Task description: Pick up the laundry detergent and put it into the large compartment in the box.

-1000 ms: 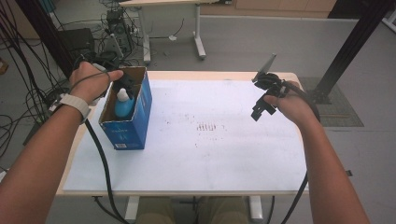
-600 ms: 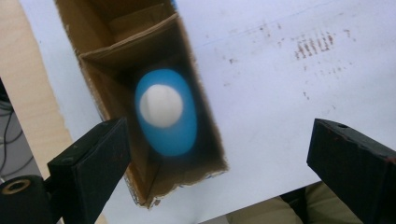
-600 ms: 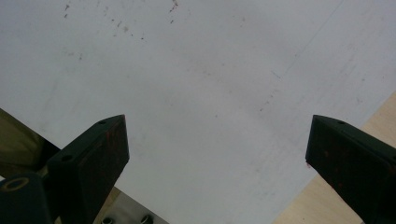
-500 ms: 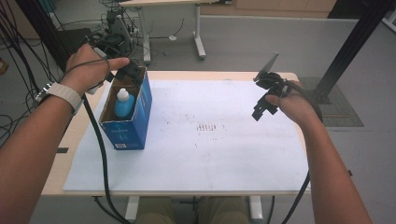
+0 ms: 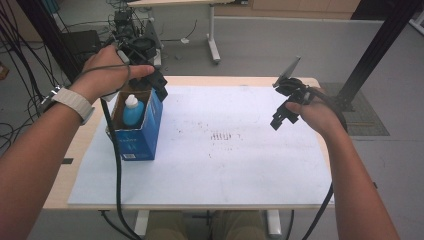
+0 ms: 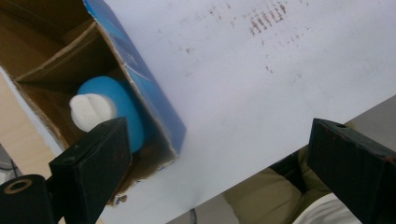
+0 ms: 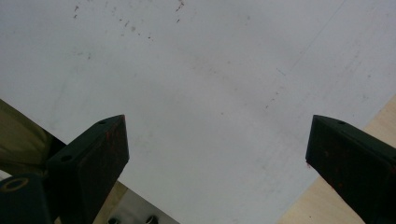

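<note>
High view puts your forearms nearest, coming up from the bottom edge, with the white sheet (image 5: 225, 150) covering most of the wooden table (image 5: 75, 165) between them. Farther on, your right gripper (image 5: 281, 116) hangs above the sheet's right side, and your left gripper (image 5: 159, 84) hovers over the far end of the open blue box (image 5: 140, 135). That box stands on the sheet's left part with a blue bottle (image 5: 133, 111) upright inside, white cap up.

Left gripper view adds what the overhead angle hides: your jaws stand wide apart with nothing between them, and you look down into the box's brown interior, onto the bottle's cap (image 6: 91, 111).

Right gripper view shows your other jaws equally spread and empty, above bare, lightly speckled sheet and a corner of wood.
</note>
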Demonstrator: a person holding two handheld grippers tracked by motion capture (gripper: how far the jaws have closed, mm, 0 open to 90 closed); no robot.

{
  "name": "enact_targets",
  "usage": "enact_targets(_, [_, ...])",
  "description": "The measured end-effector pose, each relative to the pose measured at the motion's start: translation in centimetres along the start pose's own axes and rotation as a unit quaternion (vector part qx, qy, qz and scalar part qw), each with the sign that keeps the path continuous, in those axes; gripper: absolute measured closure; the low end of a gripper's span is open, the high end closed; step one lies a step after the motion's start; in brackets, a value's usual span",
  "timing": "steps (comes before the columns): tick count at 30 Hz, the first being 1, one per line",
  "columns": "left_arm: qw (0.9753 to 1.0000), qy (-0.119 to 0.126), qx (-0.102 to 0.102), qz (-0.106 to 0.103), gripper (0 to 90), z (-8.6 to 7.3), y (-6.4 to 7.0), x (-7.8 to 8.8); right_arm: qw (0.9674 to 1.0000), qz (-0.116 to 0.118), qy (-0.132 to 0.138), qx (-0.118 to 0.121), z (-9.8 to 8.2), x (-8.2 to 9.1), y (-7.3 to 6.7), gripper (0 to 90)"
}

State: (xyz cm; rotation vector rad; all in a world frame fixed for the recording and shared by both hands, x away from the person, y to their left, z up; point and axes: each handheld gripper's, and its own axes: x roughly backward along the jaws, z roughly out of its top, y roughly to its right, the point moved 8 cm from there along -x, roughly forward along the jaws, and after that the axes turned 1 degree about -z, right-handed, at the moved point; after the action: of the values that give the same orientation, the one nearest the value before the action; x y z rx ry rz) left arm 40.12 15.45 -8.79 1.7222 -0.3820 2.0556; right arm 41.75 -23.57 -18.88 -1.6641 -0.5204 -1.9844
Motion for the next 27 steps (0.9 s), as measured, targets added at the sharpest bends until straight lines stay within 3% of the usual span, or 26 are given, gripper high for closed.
enact_targets(7, [0.9998,0.000,0.012,-0.012,7.2,0.2,1.9,-0.1,1.0000,-0.002,0.004,0.003,-0.1,0.2,-0.3,5.8])
enact_targets(10, [0.9994,0.001,0.031,-0.018,7.2,0.1,2.7,-0.2,1.0000,-0.002,0.004,0.006,-0.1,0.3,-0.5,5.8])
enact_targets(20, [0.9980,0.007,0.062,-0.011,7.5,-0.3,5.0,-0.9,0.9999,-0.003,0.009,0.007,-0.1,0.4,-0.8,5.8])
enact_targets(24, [0.9948,0.006,0.101,0.001,7.7,-0.7,5.7,-1.5,0.9999,-0.002,0.006,0.008,0.1,0.2,-0.9,5.7])
enact_targets(27, [0.9920,0.008,0.126,-0.001,7.7,-0.8,6.0,-1.8,0.9999,-0.001,0.005,0.010,0.4,0.0,-1.1,5.7])
